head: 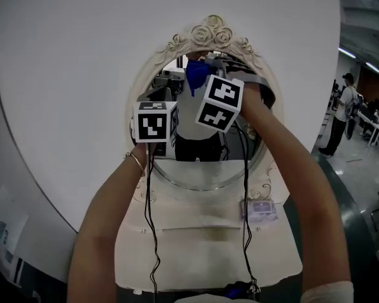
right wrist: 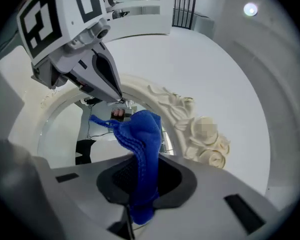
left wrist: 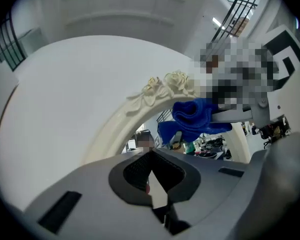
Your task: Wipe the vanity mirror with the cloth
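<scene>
An oval vanity mirror (head: pixel 198 169) in a cream frame topped with carved roses (head: pixel 213 31) stands against a white curved wall. A blue cloth (head: pixel 195 76) is up against the top of the glass, just under the roses. My right gripper (right wrist: pixel 140 171) is shut on the cloth (right wrist: pixel 140 134), which bunches out past its jaws toward the glass. In the head view its marker cube (head: pixel 219 103) covers the jaws. My left gripper (left wrist: pixel 152 159) is shut with nothing in it, lower left of the cloth (left wrist: pixel 192 116), pointing at the frame (left wrist: pixel 159 89). Its cube (head: pixel 154 124) shows before the mirror's left half.
A cream vanity top (head: pixel 208 238) lies below the mirror, with a small pale packet (head: pixel 260 210) on its right side. Black cables (head: pixel 152 232) hang from both grippers over the vanity. Off to the right, a person (head: pixel 340 115) stands in an open hall.
</scene>
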Demonstrator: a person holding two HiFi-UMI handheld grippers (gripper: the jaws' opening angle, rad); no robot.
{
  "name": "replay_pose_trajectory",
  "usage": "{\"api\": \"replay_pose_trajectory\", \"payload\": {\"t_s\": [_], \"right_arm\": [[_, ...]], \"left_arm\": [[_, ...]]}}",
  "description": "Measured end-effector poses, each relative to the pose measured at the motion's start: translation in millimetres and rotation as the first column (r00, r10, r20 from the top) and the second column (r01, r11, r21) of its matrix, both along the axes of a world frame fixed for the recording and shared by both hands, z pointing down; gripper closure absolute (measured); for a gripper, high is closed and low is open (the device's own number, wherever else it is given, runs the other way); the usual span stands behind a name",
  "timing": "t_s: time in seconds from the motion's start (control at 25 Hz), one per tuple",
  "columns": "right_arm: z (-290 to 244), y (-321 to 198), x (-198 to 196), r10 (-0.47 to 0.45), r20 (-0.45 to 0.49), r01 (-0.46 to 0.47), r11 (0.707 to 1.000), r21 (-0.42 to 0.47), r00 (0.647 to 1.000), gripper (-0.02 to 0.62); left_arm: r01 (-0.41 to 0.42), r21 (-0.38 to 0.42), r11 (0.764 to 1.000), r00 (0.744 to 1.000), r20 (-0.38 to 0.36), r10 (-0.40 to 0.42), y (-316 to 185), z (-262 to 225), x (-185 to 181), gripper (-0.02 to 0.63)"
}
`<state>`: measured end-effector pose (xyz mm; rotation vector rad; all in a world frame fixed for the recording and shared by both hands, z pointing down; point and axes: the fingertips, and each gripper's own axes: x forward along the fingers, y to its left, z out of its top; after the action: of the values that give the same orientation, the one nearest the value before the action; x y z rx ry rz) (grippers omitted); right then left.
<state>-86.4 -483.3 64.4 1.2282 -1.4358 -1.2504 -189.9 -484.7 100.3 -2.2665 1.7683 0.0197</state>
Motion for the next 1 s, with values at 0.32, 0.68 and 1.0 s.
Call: {"api": "replay_pose_trajectory", "payload": {"t_s": [0.32,0.68,1.0], "right_arm": [[-39.3,-11.6,-5.3,0.064,-0.022,-0.064,0.998,0.027,0.998,0.531],[-22.0,-15.8,-6.8,0.04,0.005,-0.04,0.999,-0.001,0.999,0.531],[43.6,-13.9,-6.8,0.028,0.01,-0.027,0.996,-0.086,1.0,0.531]], "left_arm": [[-0.035,0.042,0.998,0.999,0.032,0.034,7.5,-48.3,12.3,0.601],[-0.014,0.013,1.0,1.0,0.028,0.013,3.4,-31.9,2.1,0.6],[0.009,-0.036,0.999,0.999,0.05,-0.007,0.8,20.4,-0.3,0.601]]}}
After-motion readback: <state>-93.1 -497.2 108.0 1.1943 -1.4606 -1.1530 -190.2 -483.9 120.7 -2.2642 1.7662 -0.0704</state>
